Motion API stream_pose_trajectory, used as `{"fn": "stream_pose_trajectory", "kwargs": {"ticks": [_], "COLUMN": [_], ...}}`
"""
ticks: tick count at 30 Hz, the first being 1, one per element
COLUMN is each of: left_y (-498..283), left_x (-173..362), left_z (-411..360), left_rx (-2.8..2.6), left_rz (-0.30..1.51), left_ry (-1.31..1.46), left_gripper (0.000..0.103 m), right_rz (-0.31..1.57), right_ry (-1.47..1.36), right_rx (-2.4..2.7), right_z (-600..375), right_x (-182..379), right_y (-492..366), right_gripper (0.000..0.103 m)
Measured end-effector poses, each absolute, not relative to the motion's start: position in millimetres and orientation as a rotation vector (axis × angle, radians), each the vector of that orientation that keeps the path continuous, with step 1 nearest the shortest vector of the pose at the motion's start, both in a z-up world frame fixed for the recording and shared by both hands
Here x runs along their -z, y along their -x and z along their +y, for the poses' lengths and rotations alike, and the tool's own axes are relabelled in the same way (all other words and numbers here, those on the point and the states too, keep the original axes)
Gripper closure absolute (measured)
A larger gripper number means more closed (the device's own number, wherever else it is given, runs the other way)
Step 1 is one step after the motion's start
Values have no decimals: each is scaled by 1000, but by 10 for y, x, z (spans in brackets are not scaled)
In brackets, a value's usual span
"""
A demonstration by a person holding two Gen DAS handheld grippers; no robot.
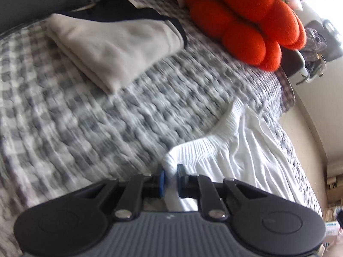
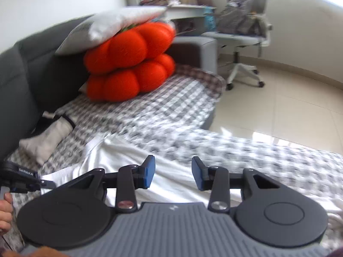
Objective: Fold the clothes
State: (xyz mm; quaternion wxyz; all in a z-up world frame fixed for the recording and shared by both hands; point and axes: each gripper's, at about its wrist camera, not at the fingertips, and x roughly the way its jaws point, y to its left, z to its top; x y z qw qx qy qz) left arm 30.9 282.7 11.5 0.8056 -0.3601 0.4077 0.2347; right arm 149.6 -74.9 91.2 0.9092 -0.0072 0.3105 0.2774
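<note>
Left gripper [image 1: 170, 176] pinches the white garment's [image 1: 235, 150] edge; right gripper [image 2: 173, 171] hangs half-open above it

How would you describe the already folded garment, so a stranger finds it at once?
Look at the checked bed cover. Near the dark sofa back, beside the orange cushions, lies the folded beige garment. Unlike the spread white garment, it is a neat stack with dark trim.

checked bedcover [image 1: 90, 115] smeared by blur (white garment [image 1: 246, 150] cut off below).

Crumpled white garment [image 1: 242, 145] on checked cover; beige garment [image 1: 113, 45] (folded) behind.
</note>
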Motion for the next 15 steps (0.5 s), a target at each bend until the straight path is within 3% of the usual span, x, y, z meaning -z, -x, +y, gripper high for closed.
{"fn": "stream_pose_trajectory", "kwargs": {"ticks": [15], "left_y": [-224], "left_x": [-107], "left_z": [3149], "left_rx": [-583], "left_rz": [849], "left_ry": [760], "left_gripper": [96], "right_rz": [710], "right_ry": [-125], "right_rx": [-498], "right_z": [-1477], "right_x": [-628], "right_y": [-1262], "right_gripper": [61]}}
